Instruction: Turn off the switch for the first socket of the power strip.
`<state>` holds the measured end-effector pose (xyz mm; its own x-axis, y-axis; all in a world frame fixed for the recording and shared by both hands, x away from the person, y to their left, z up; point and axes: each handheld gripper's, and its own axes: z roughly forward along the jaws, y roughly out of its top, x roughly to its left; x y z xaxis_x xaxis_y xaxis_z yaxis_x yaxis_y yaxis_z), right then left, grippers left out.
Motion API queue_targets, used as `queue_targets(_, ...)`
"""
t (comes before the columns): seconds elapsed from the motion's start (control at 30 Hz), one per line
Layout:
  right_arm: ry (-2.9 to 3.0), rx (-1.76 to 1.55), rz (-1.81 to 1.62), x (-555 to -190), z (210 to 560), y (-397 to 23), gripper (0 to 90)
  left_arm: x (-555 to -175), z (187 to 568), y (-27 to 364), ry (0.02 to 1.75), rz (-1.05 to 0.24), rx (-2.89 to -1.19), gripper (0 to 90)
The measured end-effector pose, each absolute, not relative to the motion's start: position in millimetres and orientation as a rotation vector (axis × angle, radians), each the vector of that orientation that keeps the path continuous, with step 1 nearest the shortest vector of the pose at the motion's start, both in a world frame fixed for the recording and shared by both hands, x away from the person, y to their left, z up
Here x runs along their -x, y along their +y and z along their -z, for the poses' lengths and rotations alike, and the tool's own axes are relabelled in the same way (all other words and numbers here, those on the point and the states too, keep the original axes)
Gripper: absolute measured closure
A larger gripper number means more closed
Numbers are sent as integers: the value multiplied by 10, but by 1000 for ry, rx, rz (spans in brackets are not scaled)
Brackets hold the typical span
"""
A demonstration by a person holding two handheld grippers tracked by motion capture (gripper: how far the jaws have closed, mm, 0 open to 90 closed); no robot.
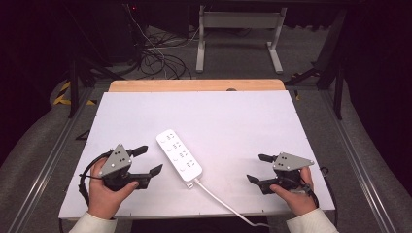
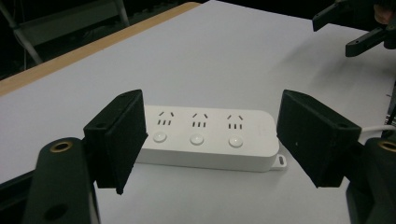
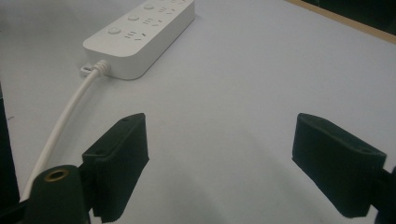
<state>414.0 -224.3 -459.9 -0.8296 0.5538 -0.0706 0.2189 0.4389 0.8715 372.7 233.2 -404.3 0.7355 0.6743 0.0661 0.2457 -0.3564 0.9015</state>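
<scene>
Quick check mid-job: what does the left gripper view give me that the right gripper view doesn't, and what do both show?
Left gripper view alone: the power strip seen side-on between the open left claw, all three round buttons in a row, and the right claw farther off at top right.

Right gripper view alone: the white cable running from the strip's end, beside the open right claw.

Both: the strip lying flat on the white table, untouched, and the table's wooden far edge.

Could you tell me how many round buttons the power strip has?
3, in a row on the power strip: left button, middle button, right button, each below its own socket.
</scene>
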Motion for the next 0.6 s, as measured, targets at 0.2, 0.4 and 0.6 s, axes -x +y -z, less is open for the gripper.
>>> queue_targets(0.2, 2356, -656, -1353, -4139, 4602, -2236, 184, -3780, 4028, 2245, 690, -529, -1944, 250)
queue_targets(0.4, 2359, -657, -1352, -4144, 4607, -2237, 185, -3829, 4016, 2162, 681, -518, -1960, 262)
queue_targets(0.6, 2363, -653, -1352, -4142, 4611, -2231, 184, -3881, 4011, 2065, 664, -504, -1977, 273)
